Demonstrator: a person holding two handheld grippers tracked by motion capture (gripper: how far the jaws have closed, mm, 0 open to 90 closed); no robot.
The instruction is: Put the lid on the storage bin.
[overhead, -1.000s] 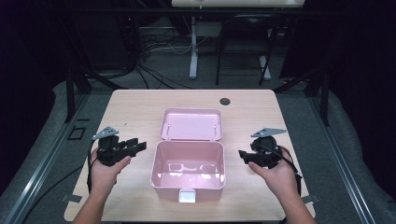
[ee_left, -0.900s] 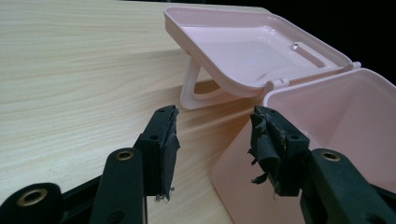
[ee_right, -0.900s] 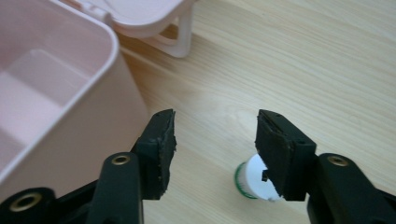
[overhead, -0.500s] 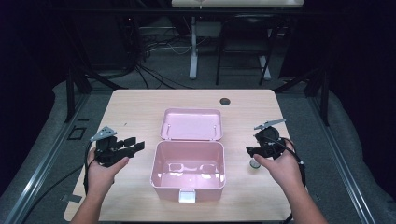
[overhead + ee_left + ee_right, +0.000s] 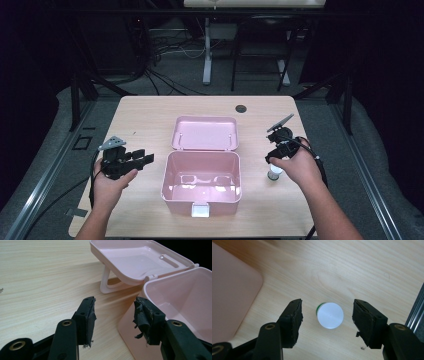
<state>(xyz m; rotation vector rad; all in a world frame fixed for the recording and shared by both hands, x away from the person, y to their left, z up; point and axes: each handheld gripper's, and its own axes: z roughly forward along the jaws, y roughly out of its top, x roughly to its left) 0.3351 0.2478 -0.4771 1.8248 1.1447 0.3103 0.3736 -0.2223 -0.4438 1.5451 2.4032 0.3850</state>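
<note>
**Pink box open at centre, right gripper over a small capped container**

The wooden counter (image 5: 150, 120) carries a pink box (image 5: 201, 182) at its middle, lid (image 5: 205, 133) swung back on the far side and lying open. Left of the box, the left gripper (image 5: 145, 158) is held just beside its wall, jaws spread with nothing between them. On the right, the right gripper (image 5: 270, 158) points down, jaws spread either side of a small white-capped container (image 5: 330, 315) with a green edge, standing on the counter just right of the box.
</note>
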